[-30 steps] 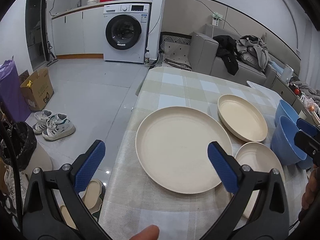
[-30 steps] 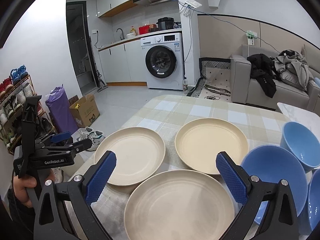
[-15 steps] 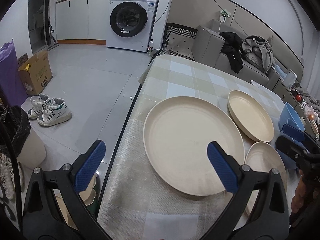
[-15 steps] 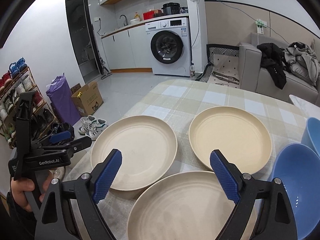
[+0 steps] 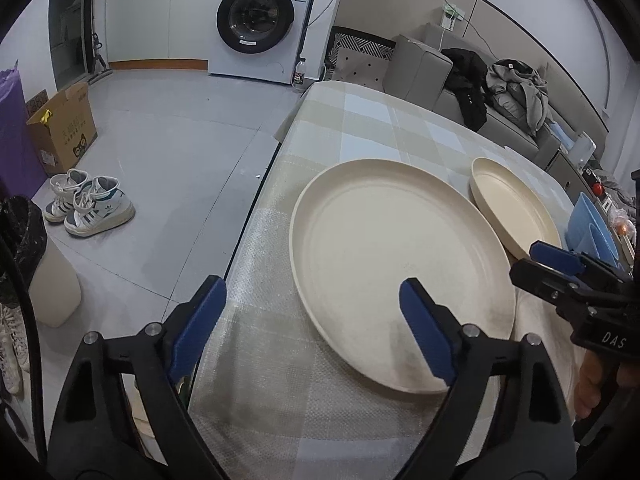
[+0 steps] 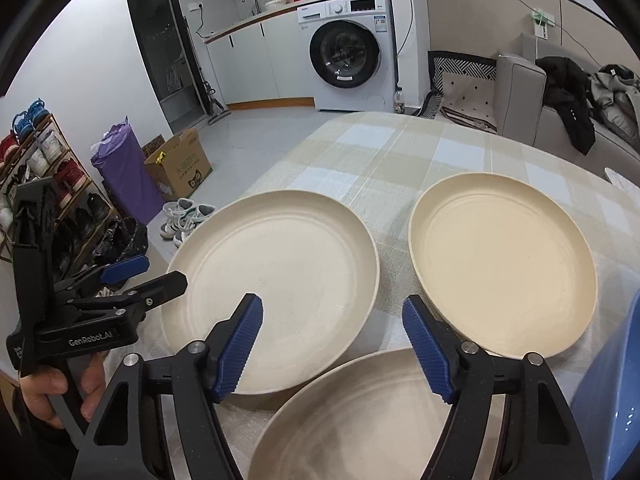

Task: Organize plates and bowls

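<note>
Three cream plates lie on the checked tablecloth. The left plate (image 5: 400, 264) (image 6: 280, 280) is under my left gripper (image 5: 312, 320). Its jaws are closing; they straddle the plate's near left rim and the pads touch nothing. My right gripper (image 6: 332, 340) hovers low where the left plate, the right plate (image 6: 500, 264) (image 5: 516, 212) and the near plate (image 6: 360, 412) meet. Its jaws are closing too, with nothing gripped. Blue bowls (image 5: 592, 232) (image 6: 608, 392) stand at the right. Each gripper shows in the other's view: the left gripper (image 6: 132, 276), the right gripper (image 5: 560, 264).
The table edge (image 5: 248, 240) drops to the floor at the left. On the floor are sneakers (image 5: 92, 208), a cardboard box (image 5: 64, 128) and a white bin (image 5: 52, 280). A shoe rack (image 6: 44, 172), a washing machine (image 6: 348, 52) and a sofa (image 5: 440, 76) with clothes stand beyond.
Both grippers have come down and forward toward the plates, which now look larger. Both pairs of jaws have narrowed. No plate or bowl has moved.
</note>
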`<control>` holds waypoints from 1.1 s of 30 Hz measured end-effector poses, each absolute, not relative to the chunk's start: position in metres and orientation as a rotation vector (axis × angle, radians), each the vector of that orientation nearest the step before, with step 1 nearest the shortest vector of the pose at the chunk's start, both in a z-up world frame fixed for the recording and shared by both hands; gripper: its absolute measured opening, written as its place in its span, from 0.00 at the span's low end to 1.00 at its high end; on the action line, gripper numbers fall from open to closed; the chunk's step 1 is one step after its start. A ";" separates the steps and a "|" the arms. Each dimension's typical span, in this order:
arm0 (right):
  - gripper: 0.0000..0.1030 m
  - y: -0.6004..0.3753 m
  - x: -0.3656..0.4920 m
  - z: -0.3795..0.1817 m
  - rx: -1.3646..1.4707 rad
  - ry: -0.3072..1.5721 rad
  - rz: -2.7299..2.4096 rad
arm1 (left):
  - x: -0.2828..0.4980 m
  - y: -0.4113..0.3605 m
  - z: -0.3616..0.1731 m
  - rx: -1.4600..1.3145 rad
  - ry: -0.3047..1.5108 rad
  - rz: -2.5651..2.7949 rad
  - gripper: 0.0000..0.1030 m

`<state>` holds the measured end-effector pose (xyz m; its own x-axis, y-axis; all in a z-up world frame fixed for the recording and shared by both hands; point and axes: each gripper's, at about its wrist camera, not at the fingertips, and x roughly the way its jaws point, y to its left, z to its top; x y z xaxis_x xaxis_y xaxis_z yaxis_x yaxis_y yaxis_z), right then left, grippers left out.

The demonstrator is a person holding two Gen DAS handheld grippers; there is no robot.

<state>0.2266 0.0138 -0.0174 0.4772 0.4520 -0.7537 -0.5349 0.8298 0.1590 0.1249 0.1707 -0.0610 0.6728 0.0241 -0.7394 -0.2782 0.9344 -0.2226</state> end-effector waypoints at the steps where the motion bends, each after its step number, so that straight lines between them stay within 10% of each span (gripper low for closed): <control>1: 0.69 0.015 0.229 -0.020 -0.102 0.897 0.607 | 0.127 0.171 -0.063 -0.331 0.821 0.172 0.82; 19: 0.39 0.022 0.259 -0.049 -0.094 0.965 0.542 | 0.143 0.168 -0.085 -0.303 0.856 0.213 0.54; 25: 0.22 0.023 0.258 -0.051 -0.107 0.968 0.519 | 0.143 0.162 -0.085 -0.270 0.853 0.191 0.21; 33: 0.18 0.023 0.254 -0.046 -0.117 0.951 0.506 | 0.139 0.158 -0.083 -0.253 0.851 0.194 0.21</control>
<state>0.2540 0.0226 -0.0461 0.4744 0.3617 -0.8026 -0.4629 0.8780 0.1221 0.1394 0.1583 -0.0829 0.6445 0.0681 -0.7616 -0.2687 0.9527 -0.1422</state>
